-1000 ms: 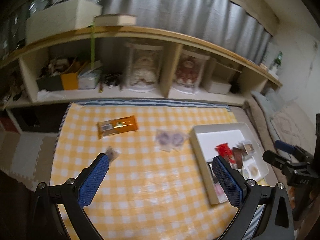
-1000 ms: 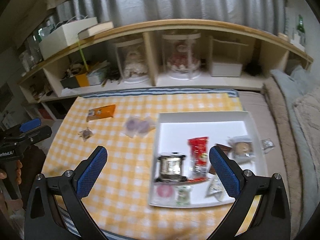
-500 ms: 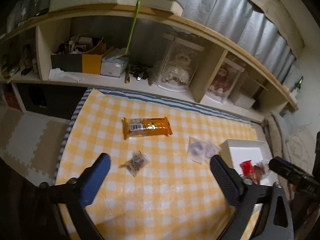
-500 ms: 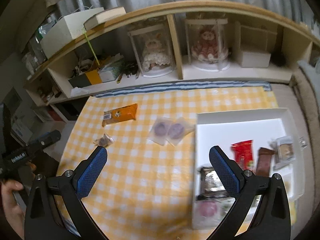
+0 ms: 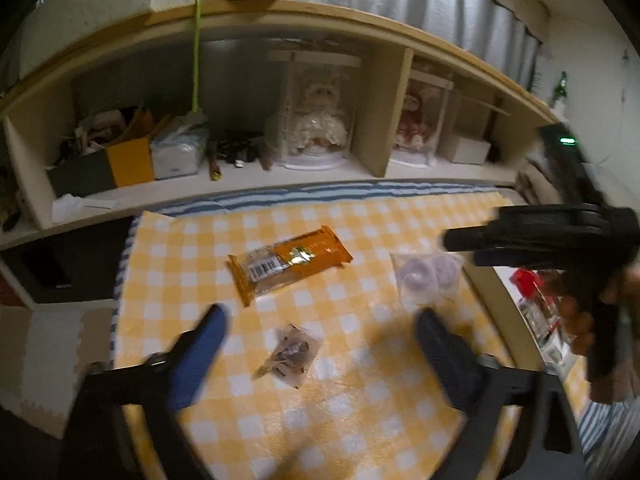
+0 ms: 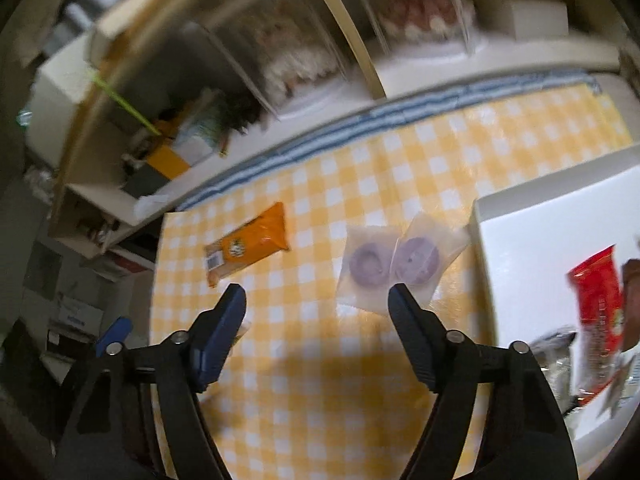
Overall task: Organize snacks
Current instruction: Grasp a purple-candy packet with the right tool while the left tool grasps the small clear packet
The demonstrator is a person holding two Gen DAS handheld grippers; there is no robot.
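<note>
While both views are blurred, the layout reads clearly enough. Across the left wrist view the checked cloth (image 5: 360,380) runs from a striped edge under the shelf (image 5: 280,16) at the top to the frame bottom, with its left edge dropping to floor mats at lower left. On it lie an orange bar (image 5: 288,264) at centre, a small brown packet (image 5: 290,354) below it, and a clear twin pack (image 5: 428,276) right of centre, all apart, with bare cloth between them. The left gripper (image 5: 320,330) hangs with jaws wide and empty, the brown packet between and just below its tips. In the right wrist view the right gripper (image 6: 318,296) has jaws that have just been closing, still apart and empty, the twin pack just above its right finger. The white tray (image 6: 520,248) fills the right edge, a red packet (image 6: 600,312) inside. Compared with a second ago, both views sit closer to the cloth, and the right gripper now crosses the left view's right side.
</note>
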